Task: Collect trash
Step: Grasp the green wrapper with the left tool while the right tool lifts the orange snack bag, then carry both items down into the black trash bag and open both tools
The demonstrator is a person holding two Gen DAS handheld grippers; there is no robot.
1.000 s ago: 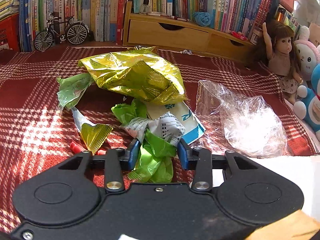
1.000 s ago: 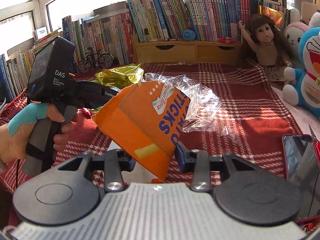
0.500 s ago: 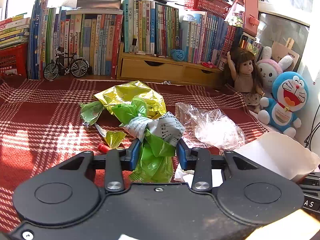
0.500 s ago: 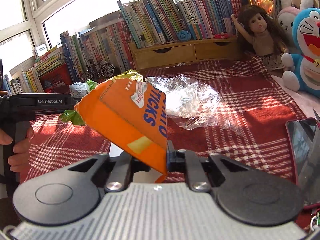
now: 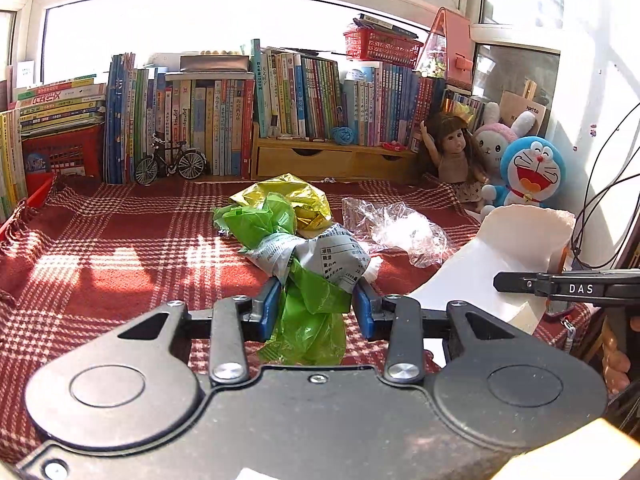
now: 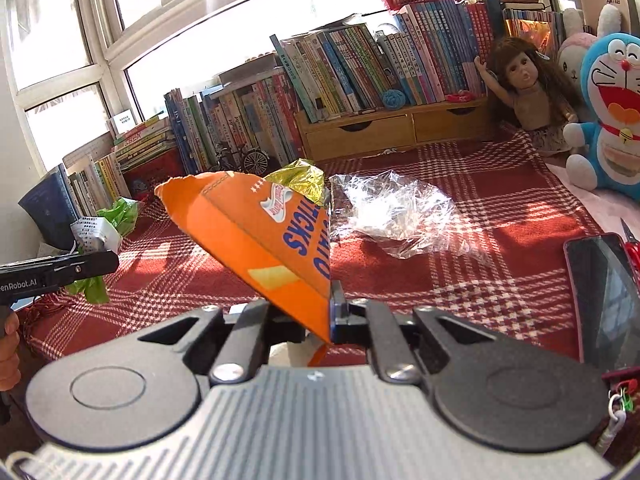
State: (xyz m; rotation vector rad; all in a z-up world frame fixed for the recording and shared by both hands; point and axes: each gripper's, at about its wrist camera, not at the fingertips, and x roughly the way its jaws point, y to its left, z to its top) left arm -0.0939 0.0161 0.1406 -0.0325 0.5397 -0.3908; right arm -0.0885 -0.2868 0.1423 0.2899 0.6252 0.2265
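Orange box (image 6: 272,248) pinched in right tongs (image 6: 316,316) (closed).

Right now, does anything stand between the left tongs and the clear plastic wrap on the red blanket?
Yes. The left tongs are shut on a green wrapper, so they are full. The blanket between them and the clear plastic wrap looks bare.
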